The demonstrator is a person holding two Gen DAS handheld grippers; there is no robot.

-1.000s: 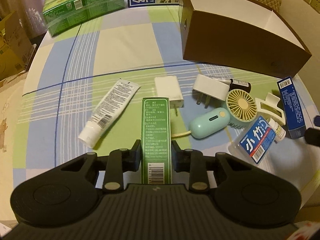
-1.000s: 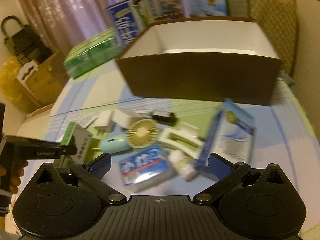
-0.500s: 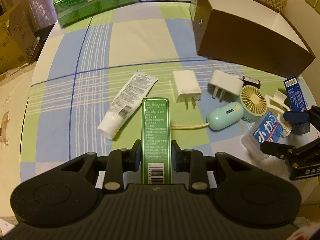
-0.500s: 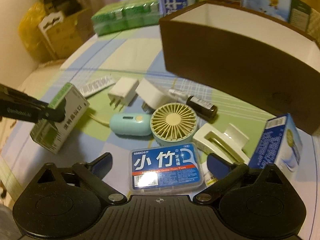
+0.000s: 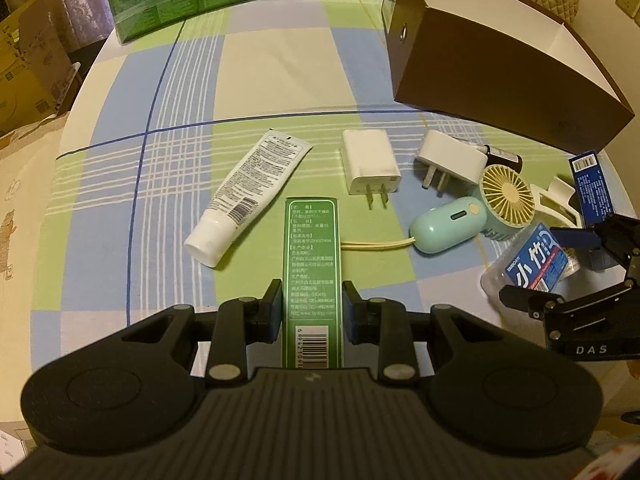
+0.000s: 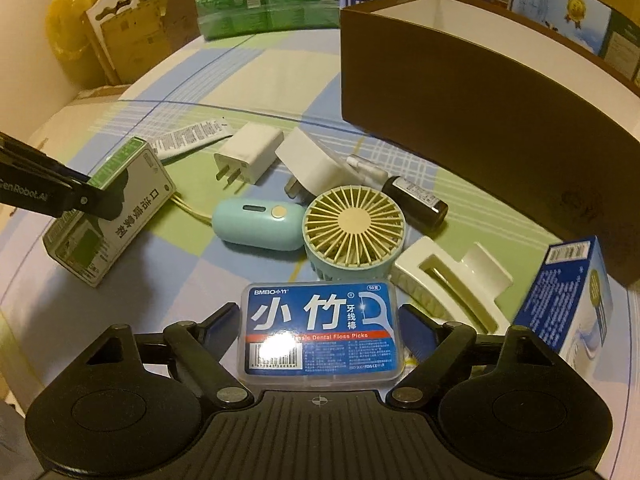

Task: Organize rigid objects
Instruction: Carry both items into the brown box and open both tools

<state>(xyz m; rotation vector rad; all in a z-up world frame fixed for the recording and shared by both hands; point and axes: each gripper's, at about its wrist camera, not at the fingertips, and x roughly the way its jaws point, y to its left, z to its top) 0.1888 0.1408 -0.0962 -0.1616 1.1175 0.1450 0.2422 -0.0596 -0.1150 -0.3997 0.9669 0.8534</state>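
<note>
Right wrist: floss box (image 6: 320, 332) between tongs (image 6: 320, 326)

Green carton (image 5: 312, 276) held upright off the checked cloth, clear floss-pick case (image 6: 320, 330) lying flat

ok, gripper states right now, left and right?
Left gripper: shut on the green box.
Right gripper: jaws open and closing, either side of the floss pick case, not yet gripping.

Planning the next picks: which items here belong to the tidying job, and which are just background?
Job: green box in left gripper; floss pick case between right gripper pads; fan; chargers; brown box.
Background: green packs, cardboard cartons.
</note>
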